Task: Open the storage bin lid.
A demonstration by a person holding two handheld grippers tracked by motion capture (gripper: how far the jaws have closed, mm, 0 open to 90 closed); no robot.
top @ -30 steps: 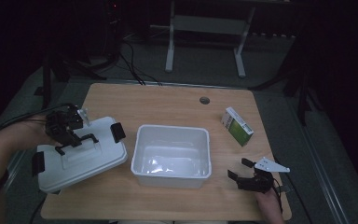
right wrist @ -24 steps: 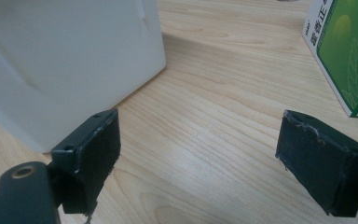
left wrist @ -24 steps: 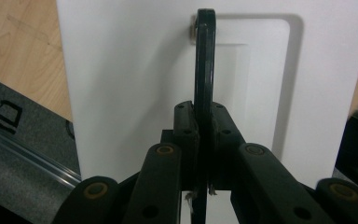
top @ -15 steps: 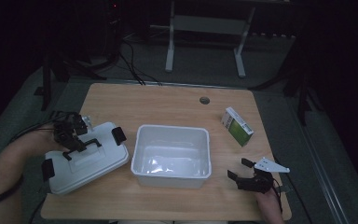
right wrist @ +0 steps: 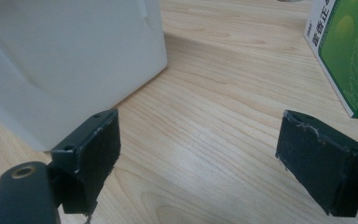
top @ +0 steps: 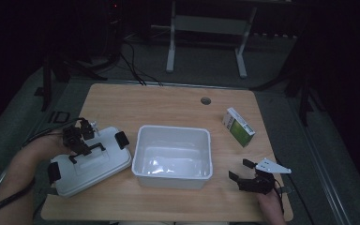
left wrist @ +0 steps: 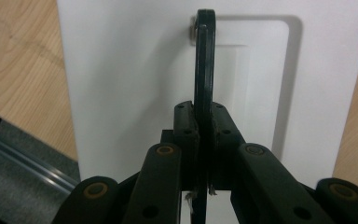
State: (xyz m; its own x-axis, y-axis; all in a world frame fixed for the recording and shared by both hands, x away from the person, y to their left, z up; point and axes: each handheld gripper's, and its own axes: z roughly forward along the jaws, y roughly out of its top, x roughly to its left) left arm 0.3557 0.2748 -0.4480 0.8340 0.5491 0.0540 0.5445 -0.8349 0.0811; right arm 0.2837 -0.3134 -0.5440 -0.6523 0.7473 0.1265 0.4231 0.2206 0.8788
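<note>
Left gripper (top: 80, 140) clamped on black handle (left wrist: 204, 70) of white lid (top: 90, 161) — lid just left of white tub (top: 173, 155), apparently down on table (top: 168, 101). Right gripper (top: 251, 180) jaws wide apart, empty, hovering right of tub. Green carton (top: 238, 126) beyond, right of tub. Probable step: lid set aside. Next — likely grab carton; needs right gripper forward, jaws squared across its narrow sides.

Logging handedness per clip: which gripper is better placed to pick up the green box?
Right, most likely. The right gripper is open and near the green box, while the left gripper is shut on the lid handle.
</note>
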